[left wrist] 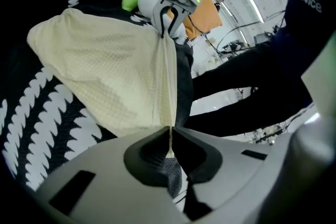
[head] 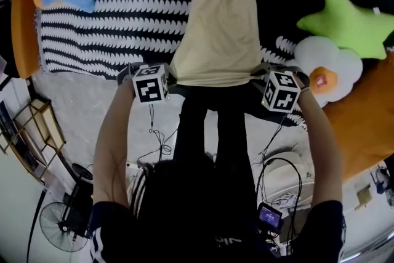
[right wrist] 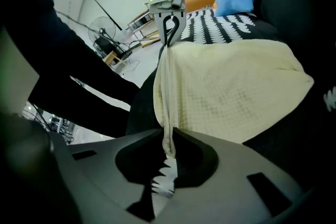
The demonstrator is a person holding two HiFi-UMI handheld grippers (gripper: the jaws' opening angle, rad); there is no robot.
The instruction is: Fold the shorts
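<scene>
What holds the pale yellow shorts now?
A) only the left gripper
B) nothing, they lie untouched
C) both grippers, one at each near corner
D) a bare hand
C: the left gripper and the right gripper each pinch a corner of the shorts, stretched between them.

shorts (head: pixel 218 28): pale cloth, matt, fine waffle weave showing | left tool (left wrist: pixel 170 139), right tool (right wrist: pixel 168 141): smooth matt grey plastic shells, darker matt inner pads | cover (head: pixel 123 21): soft printed cloth, matt | green star cushion (head: pixel 348 24): fuzzy plush
</scene>
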